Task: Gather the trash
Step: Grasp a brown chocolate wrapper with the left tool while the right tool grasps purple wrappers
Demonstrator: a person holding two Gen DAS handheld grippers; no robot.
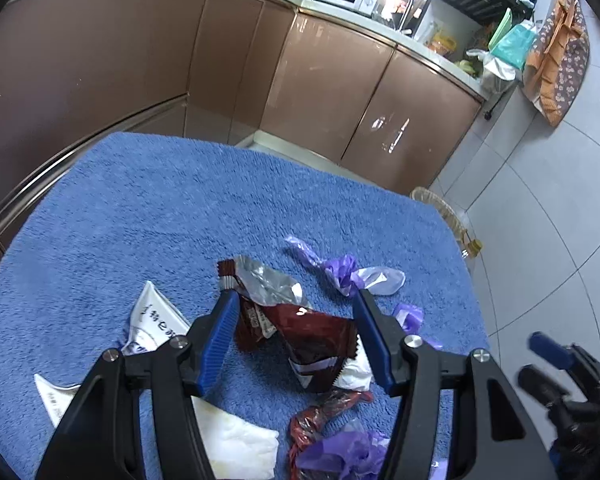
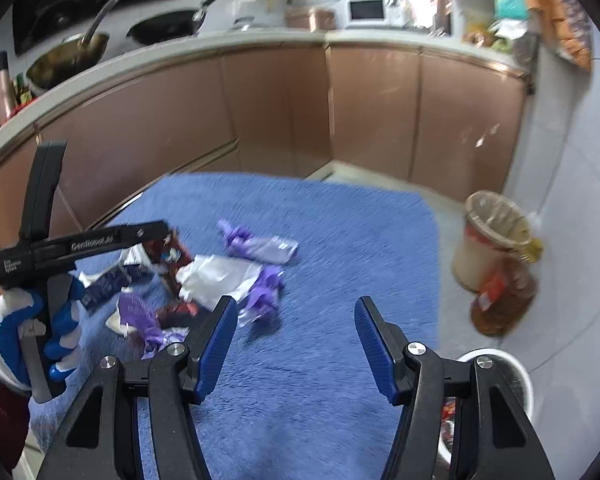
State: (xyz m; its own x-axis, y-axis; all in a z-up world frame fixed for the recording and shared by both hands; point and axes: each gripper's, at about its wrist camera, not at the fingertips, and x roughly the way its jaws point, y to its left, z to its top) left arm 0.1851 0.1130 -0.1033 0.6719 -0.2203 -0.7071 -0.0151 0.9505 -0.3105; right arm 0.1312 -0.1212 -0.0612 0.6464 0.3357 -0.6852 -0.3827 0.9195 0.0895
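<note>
**Left claw lined up over the brown wrapper, right claw waiting with nothing in it**

My left claw (image 1: pixel 294 340) hangs with its blue ribbed fingers (image 1: pixel 218 342) spread wide, and the crumpled dark-brown foil snack wrapper with a silver inside (image 1: pixel 300 328) lies straight between them on the blue terry towel (image 1: pixel 180 208). I judge I hold the claw this open because the wrapper is broad and springy, so both fingers must clear its edges before they can close. Whether the fingertips already touch the towel, I cannot tell.

Left of this claw lies a white printed paper sachet (image 1: pixel 156 324). Just beyond its right finger sits a knot of thin purple and clear plastic film (image 1: pixel 348 274). Beneath the claw, nearer me, lie a red-black twisted wrapper (image 1: pixel 324 412) and more purple film (image 1: pixel 340 456).

My right claw (image 2: pixel 294 340) is also spread and grips nothing, hovering over bare towel with the litter ahead and to its left. To its lower right is the rim of a white round bin (image 2: pixel 516 364), which I take to be where the trash goes; keeping this claw near it probably shortens the trip. Farther right stands a cream tub lined with a thin bag (image 2: pixel 480 256).
</note>
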